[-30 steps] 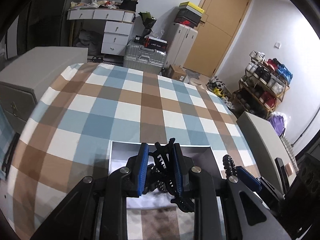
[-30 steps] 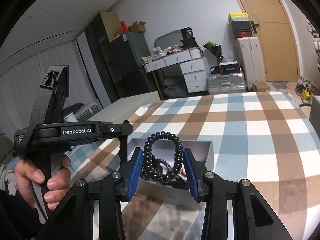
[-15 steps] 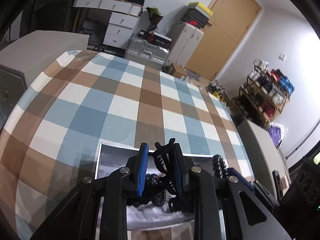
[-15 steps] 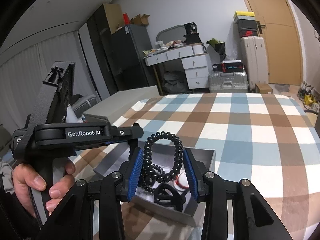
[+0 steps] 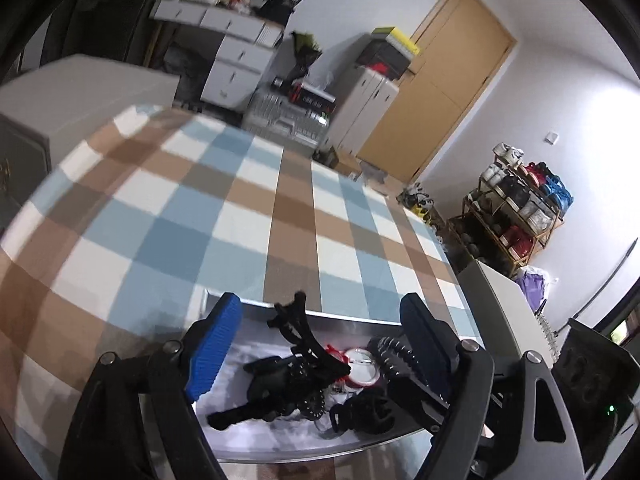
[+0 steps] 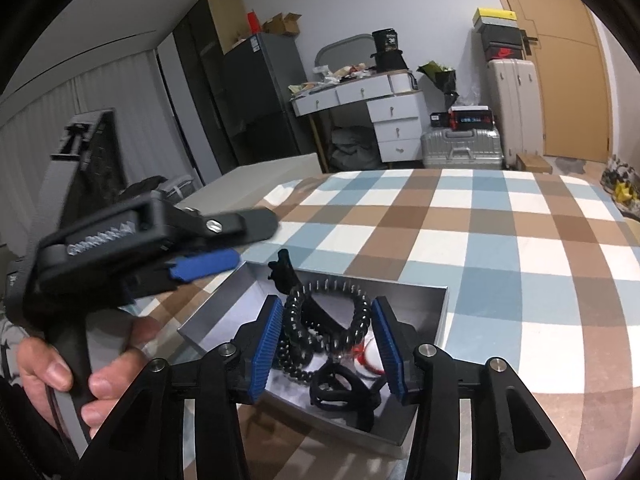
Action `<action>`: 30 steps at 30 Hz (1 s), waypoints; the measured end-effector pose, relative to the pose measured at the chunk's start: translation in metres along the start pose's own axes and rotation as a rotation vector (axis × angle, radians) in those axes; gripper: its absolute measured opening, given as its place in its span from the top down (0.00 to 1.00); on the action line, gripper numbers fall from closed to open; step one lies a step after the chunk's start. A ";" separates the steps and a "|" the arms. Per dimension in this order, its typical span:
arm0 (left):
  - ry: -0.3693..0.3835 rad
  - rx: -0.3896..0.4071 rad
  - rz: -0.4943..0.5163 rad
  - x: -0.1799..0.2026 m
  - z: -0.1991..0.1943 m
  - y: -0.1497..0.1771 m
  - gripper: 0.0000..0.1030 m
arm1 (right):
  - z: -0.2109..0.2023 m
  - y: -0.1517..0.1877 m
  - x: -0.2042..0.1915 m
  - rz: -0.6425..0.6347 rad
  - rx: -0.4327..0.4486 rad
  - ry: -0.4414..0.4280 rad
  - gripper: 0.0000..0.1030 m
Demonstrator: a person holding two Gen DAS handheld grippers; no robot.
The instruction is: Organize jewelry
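Observation:
A grey open box (image 5: 224, 364) (image 6: 436, 312) sits on the checked tablecloth near its front edge. My left gripper (image 5: 320, 344) is open above the box; a black claw hair clip (image 5: 296, 364) lies in the box below it, one end sticking up over the rim (image 6: 285, 270). My right gripper (image 6: 329, 340) holds a black spiral hair tie (image 6: 296, 328) between its blue pads, low over the box. The box also holds a round red-and-white badge (image 5: 362, 366) and another black clip (image 6: 340, 394).
The checked tablecloth (image 5: 248, 216) stretches beyond the box. A hand holds the left gripper's handle (image 6: 68, 320) at the left in the right wrist view. Drawers, suitcases (image 6: 460, 148), a door and a shoe rack (image 5: 516, 212) stand beyond the table.
My left gripper has opened and let go of the black claw clip, which now lies in the box. My right gripper has come down toward the box with the spiral tie.

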State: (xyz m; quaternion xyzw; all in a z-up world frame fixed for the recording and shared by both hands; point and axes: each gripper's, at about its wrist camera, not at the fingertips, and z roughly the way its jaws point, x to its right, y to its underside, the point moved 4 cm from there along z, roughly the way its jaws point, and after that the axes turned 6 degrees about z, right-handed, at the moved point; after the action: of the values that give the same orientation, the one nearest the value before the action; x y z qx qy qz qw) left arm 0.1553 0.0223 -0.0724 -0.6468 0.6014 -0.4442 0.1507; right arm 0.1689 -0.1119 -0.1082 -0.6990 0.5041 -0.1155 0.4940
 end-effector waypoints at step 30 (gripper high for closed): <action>-0.295 0.162 0.271 0.008 -0.056 0.002 0.09 | -0.091 -0.010 -0.014 0.011 0.347 0.081 0.00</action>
State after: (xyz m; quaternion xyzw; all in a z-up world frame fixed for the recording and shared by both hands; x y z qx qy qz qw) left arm 0.1113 0.0340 -0.0395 -0.6038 0.6166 -0.3673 0.3469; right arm 0.1078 -0.1528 -0.0513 -0.5954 0.4999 -0.2262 0.5869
